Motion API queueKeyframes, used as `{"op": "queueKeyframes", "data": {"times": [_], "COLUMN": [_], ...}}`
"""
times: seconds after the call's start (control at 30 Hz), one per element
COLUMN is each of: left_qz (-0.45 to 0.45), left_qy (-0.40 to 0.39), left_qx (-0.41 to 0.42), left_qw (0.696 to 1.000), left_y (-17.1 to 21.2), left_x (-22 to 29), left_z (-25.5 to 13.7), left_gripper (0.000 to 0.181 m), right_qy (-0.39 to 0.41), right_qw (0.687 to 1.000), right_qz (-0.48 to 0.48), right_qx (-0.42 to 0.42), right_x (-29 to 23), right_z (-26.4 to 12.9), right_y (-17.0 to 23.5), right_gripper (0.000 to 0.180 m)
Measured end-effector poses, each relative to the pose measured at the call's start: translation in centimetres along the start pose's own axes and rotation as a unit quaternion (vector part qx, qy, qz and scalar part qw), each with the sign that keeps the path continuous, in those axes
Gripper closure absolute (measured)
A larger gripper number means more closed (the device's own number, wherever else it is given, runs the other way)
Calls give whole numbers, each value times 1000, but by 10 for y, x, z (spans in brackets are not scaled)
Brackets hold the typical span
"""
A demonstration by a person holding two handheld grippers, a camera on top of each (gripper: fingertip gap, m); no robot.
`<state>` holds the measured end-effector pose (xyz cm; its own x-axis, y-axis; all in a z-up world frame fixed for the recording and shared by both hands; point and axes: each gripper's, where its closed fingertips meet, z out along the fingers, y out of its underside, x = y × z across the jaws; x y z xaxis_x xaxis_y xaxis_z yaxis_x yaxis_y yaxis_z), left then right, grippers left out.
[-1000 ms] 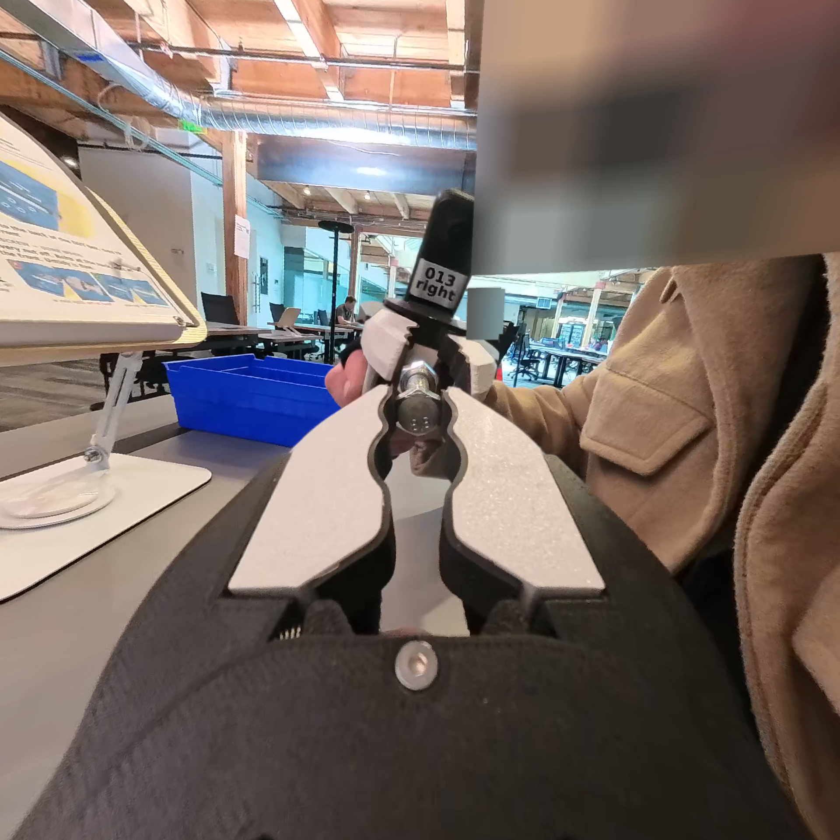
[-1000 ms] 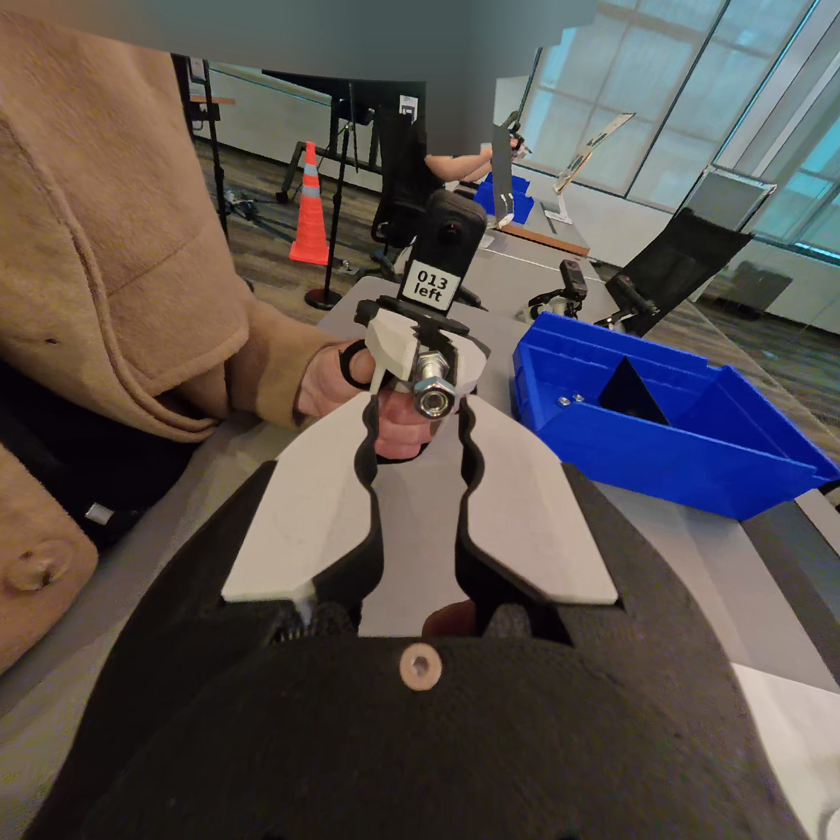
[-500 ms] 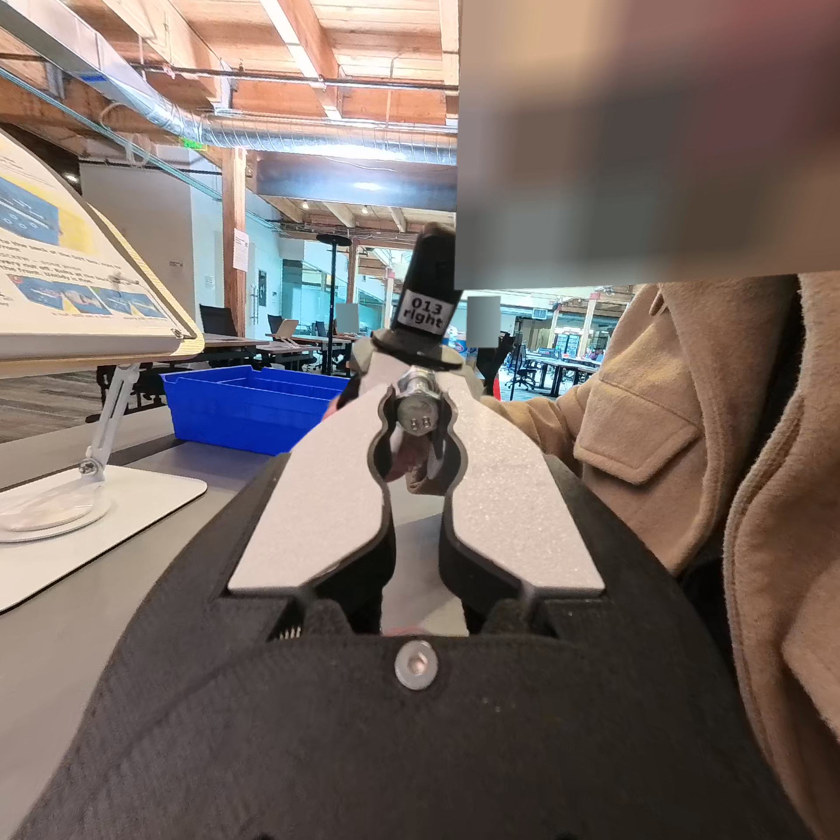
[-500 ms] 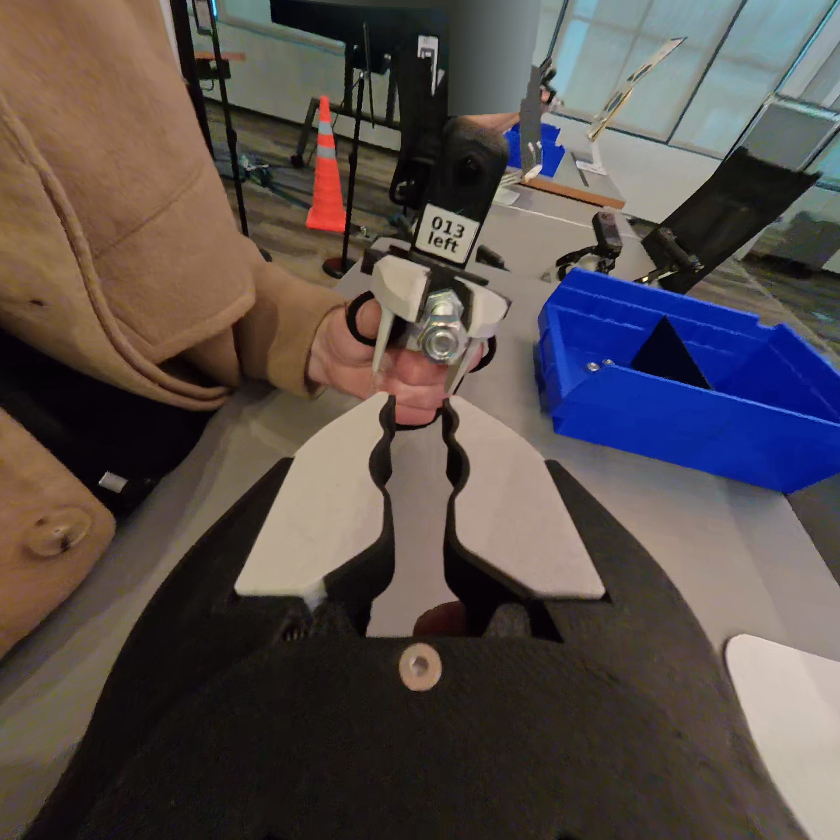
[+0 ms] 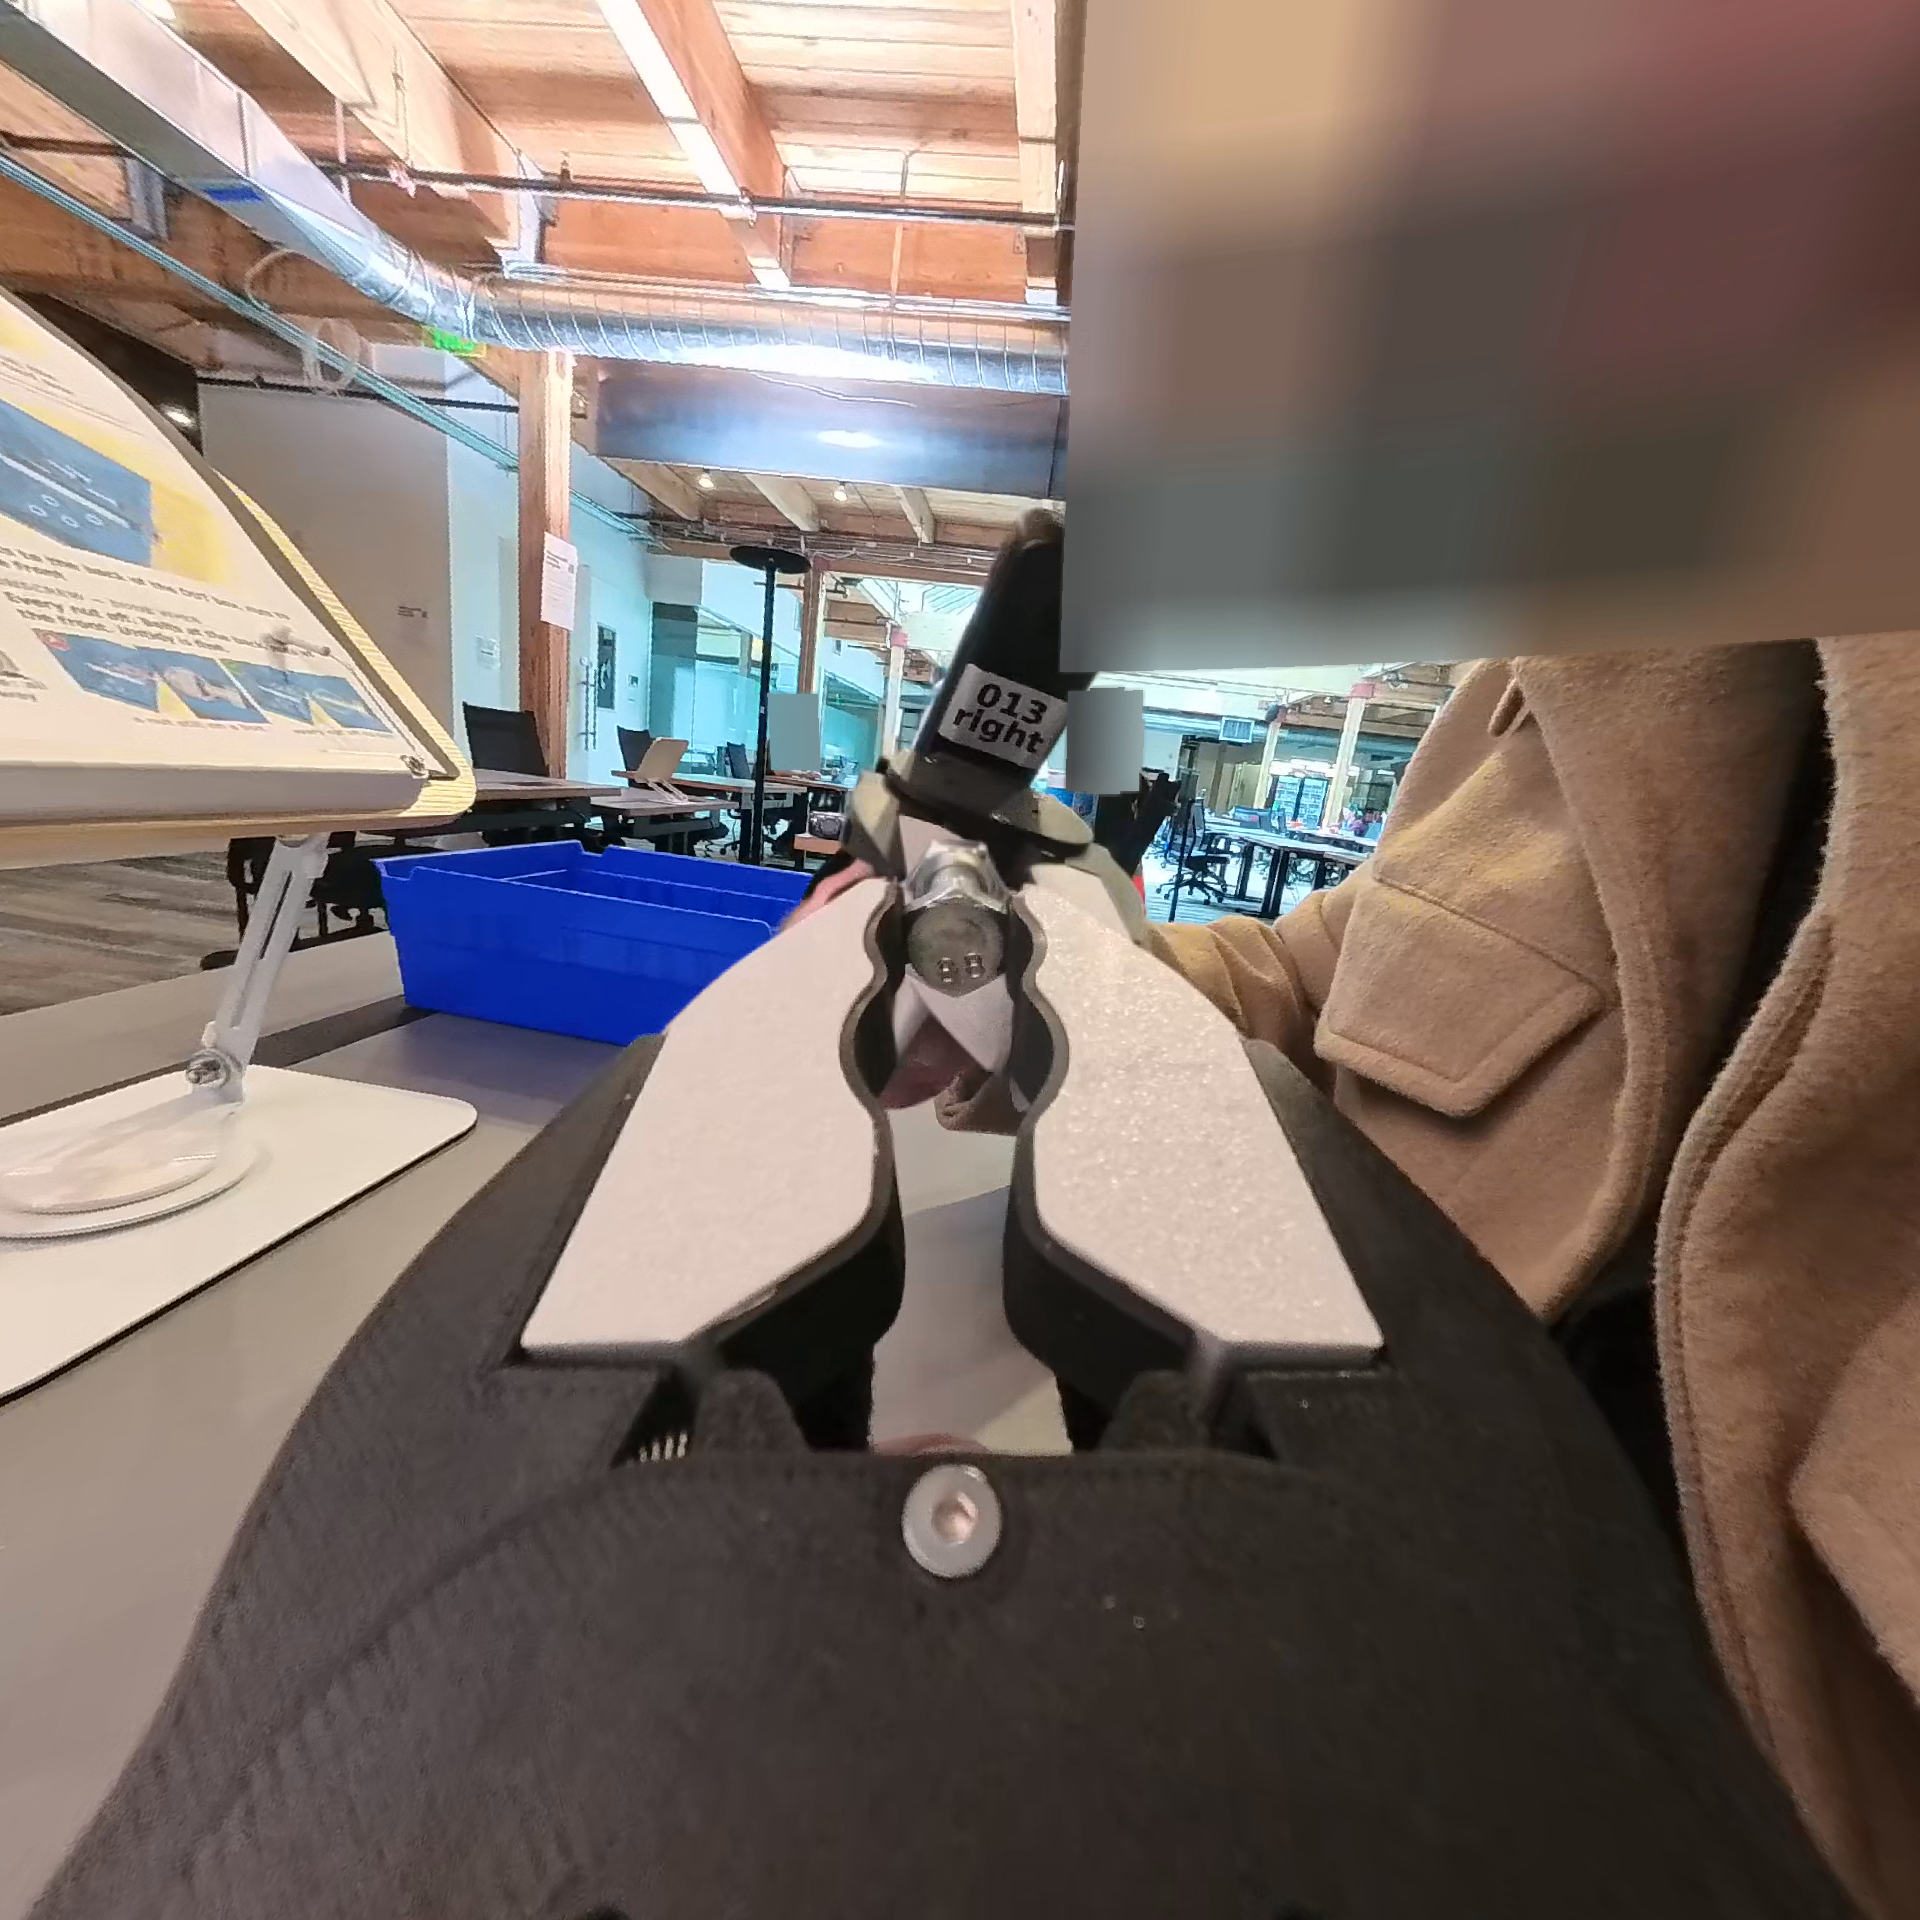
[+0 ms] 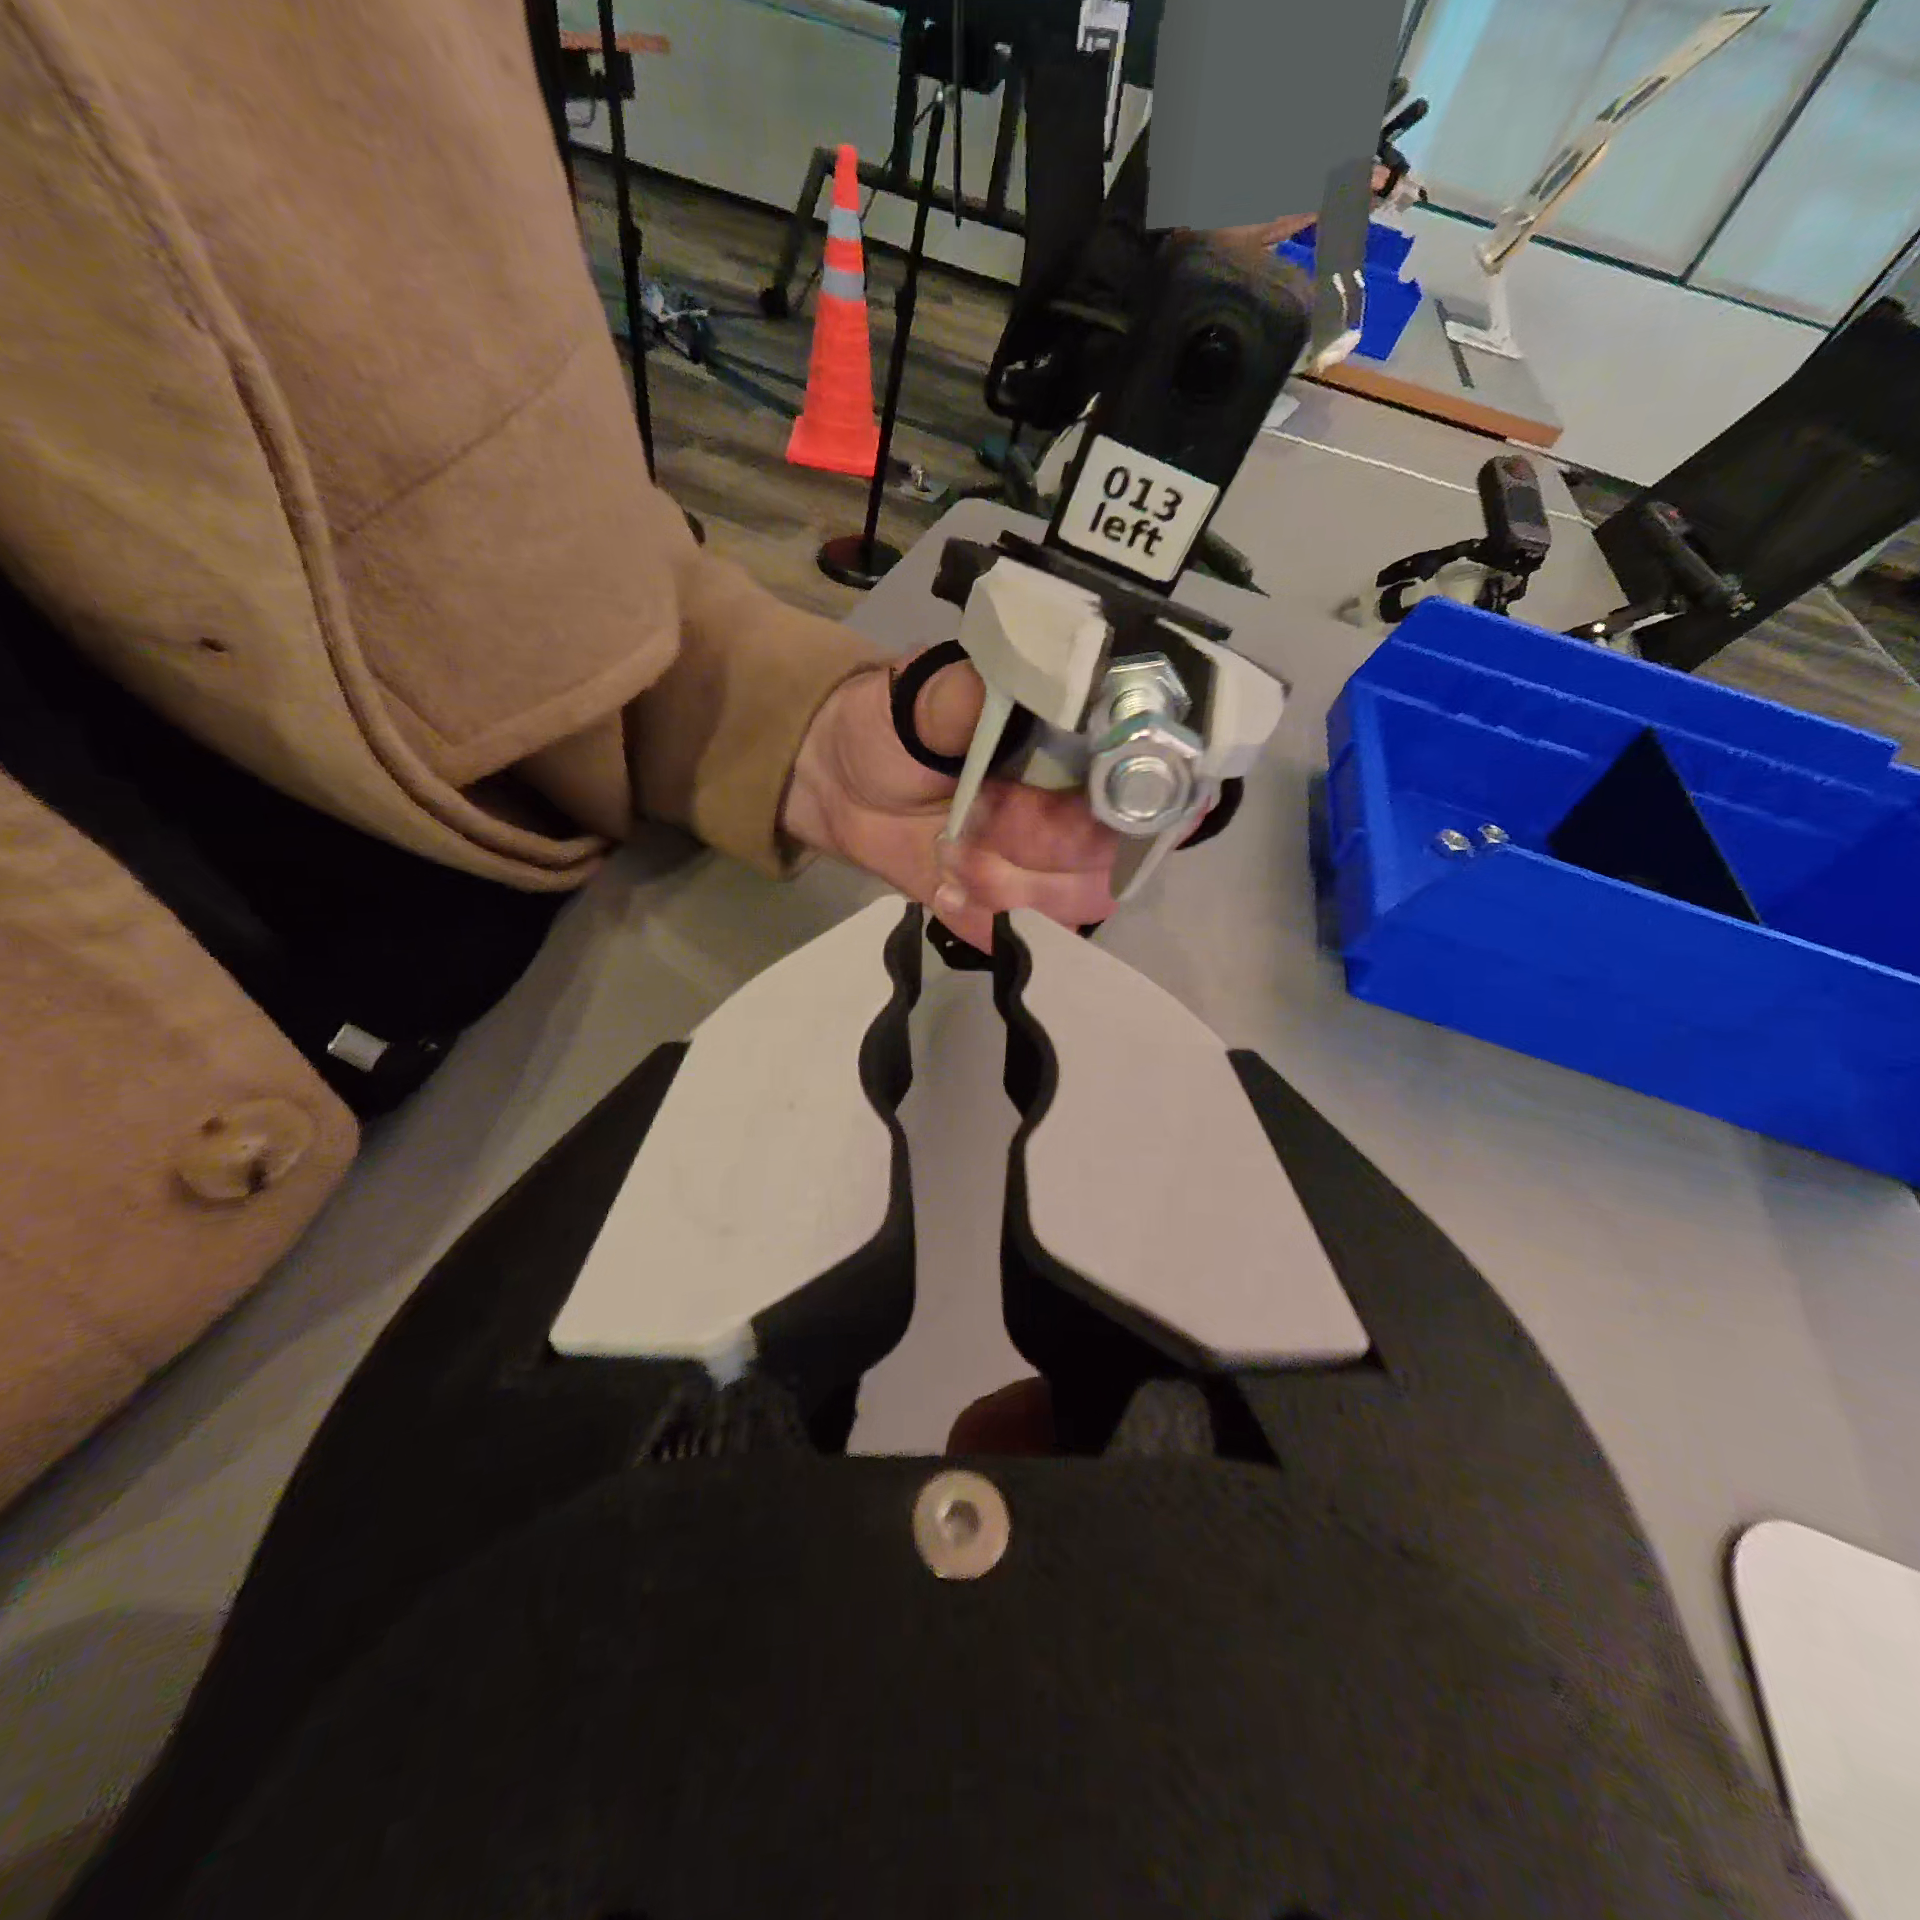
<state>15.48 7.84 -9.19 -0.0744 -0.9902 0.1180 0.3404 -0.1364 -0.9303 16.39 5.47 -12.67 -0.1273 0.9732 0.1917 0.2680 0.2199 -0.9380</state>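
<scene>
left wrist view
- jaws: the left gripper is pinching the hex head of a steel bolt right at the tips. The head end faces the camera.
- bolt: held up in the air above the desk, with the shank running straight away from the jaws.
- past the tips: the right gripper is nose-to-nose with this one, its white fingers on either side of the bolt's far end. Can't tell from here if they touch it.
- left of the jaws: a blue bin sits on the desk further back, and nearer is a white stand with a tilted printed sheet.
- right of the jaws: a person's tan coat, pretty close in.

right wrist view
- jaws: the right gripper's own jaws are nearly together, with just a thin gap down the middle and nothing in it.
- bolt: beyond the tips, up and a bit right, clear of them. It's clamped between the left gripper's white fingers, threaded end towards the camera.
- nuts: one nut is near the bolt's free end, and another sits further back on the thread.
- hand: it's wrapped around the left gripper's handle just beyond the tips, coming out of the tan sleeve on the left.
- right of the jaws: the blue bin has a couple of small loose nuts and a black divider inside. A corner of the white stand base is at the lower right.
- far back: an orange cone on the floor.
</scene>
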Motion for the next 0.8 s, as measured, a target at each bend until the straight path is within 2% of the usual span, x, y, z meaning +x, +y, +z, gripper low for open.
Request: {"op": "queueKeyframes", "data": {"times": [0.2,0.33,0.4,0.47,0.67,0.8], "left_qz": [-1,1,3,-1,2,-1], "left_qy": [2,0,-5,-4,-1,0], "left_qx": [-6,-8,-1,-1,-4,-4], "left_qw": [1000,1000,1000,1000,1000,1000], "left_y": [2,3,0,0,1,2], "left_x": [0,0,-1,-2,0,-1], "left_z": [1,2,0,-1,0,1], "left_gripper": [163,163,163,164,163,164], "right_qy": [76,60,-4,-34,62,67], "right_qw": [996,997,999,999,997,996], "right_qz": [3,3,-4,-8,14,2], "right_qx": [52,51,44,19,46,63], "right_x": [25,19,-2,-13,24,23], "right_z": [-12,-7,-4,1,-11,-9], "right_y": [-20,-19,-16,-10,-16,-24], "right_gripper": [142,147,174,170,146,144]}}
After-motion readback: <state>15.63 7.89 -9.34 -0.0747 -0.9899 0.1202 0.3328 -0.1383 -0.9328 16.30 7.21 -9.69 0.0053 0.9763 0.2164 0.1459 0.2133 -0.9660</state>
